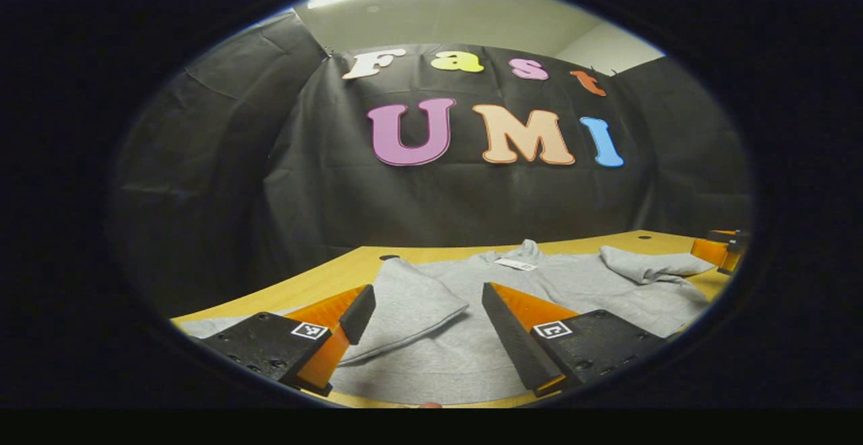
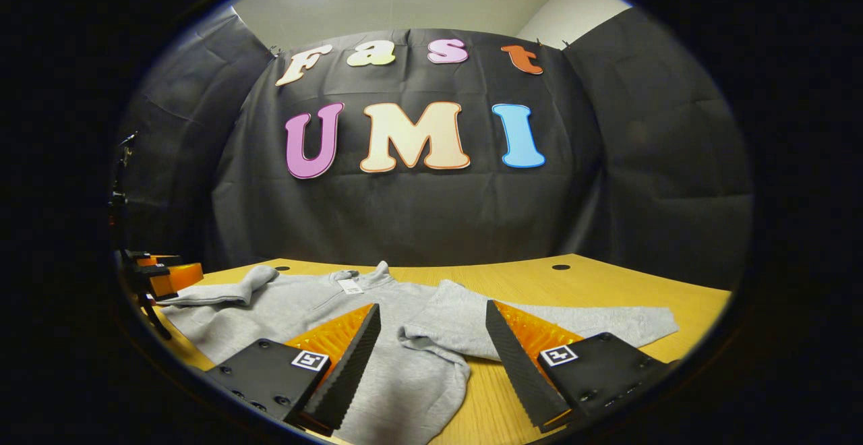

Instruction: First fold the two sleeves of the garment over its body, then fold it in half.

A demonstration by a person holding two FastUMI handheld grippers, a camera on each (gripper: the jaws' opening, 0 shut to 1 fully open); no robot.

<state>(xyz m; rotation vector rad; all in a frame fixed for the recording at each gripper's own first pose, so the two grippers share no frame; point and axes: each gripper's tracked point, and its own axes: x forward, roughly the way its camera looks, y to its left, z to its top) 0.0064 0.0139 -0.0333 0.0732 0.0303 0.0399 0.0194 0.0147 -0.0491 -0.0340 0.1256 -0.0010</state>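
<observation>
A grey sweatshirt [image 1: 472, 350] lies flat on the wooden table [image 1: 323, 280], collar and white label [image 1: 516, 264] towards the wall. My left gripper [image 1: 427, 294] is open just above its near side, beside a sleeve [image 1: 404, 303] that lies partly over the body. The other sleeve [image 1: 647, 266] is bunched at the far right, next to the right gripper [image 1: 718, 249]. In the right gripper view, my right gripper [image 2: 432, 309] is open over the sweatshirt [image 2: 296, 310]. A sleeve [image 2: 539, 327] stretches right across the table. The left gripper [image 2: 165, 273] is at the left edge by the other sleeve [image 2: 222, 293].
The table has small dark holes near its back edge [image 1: 389, 257] [image 2: 560, 267]. Bare wood [image 2: 607, 283] shows behind and right of the garment. Black cloth walls close in the booth behind the table. A dark stand [image 2: 121, 195] rises at the far left.
</observation>
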